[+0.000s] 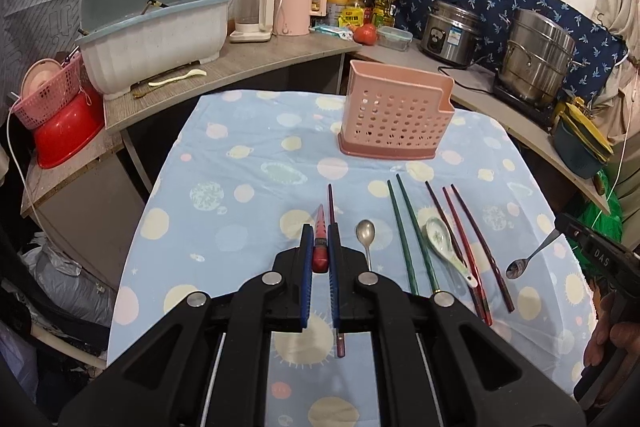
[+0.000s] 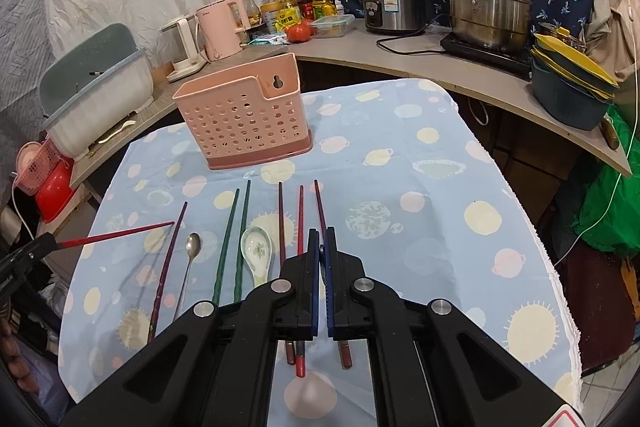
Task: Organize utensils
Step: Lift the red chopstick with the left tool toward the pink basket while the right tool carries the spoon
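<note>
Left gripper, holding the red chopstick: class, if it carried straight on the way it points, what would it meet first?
Probably the blue patterned tablecloth, short of the pink utensil holder. The left gripper points downward, red chopstick leading; depth is unclear.

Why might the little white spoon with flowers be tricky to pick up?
The white spoon looks glazed ceramic, so it is probably slippery between fingers and could chip if dropped. Its rounded bowl may rock when nudged, and chopsticks lie close beside it.
</note>
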Available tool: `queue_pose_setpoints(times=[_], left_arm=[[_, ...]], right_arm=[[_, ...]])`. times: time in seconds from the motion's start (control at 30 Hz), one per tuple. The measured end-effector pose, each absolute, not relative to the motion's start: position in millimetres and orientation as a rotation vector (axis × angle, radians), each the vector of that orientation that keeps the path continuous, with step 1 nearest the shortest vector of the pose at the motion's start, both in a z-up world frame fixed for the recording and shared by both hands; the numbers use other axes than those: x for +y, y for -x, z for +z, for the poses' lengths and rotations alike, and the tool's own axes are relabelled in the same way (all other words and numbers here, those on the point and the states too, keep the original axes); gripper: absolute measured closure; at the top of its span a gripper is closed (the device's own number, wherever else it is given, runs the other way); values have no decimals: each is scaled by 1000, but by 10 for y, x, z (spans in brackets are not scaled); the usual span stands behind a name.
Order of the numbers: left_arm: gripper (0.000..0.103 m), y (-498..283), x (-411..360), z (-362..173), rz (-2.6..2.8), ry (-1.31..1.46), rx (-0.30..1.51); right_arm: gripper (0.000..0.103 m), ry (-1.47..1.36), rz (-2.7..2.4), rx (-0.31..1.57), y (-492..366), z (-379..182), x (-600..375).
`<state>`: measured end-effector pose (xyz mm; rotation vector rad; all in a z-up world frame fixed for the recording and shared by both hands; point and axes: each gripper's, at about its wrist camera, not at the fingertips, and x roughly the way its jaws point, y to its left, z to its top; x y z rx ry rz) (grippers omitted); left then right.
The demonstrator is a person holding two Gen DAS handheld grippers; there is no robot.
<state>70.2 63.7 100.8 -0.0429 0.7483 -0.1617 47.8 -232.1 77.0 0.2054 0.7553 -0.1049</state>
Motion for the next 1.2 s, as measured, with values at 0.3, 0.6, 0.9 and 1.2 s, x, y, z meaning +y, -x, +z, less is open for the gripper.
queue_pose_setpoints(times=[0.3, 0.6, 0.9, 1.2], left_arm=[[96, -986, 619, 1393, -168, 32, 699], [96, -1458, 513, 1844, -192, 23, 656], [96, -2063, 282, 2581, -218, 22, 537], [96, -2675, -77, 3072, -235, 19, 460]], right_arm=[[100, -196, -76, 724, -691, 1019, -2283], [100, -181, -25, 679, -1185, 1441, -2269], [100, -184, 15, 657, -1932, 1797, -2270], [100, -157, 33, 654, -2579, 1956, -2174]])
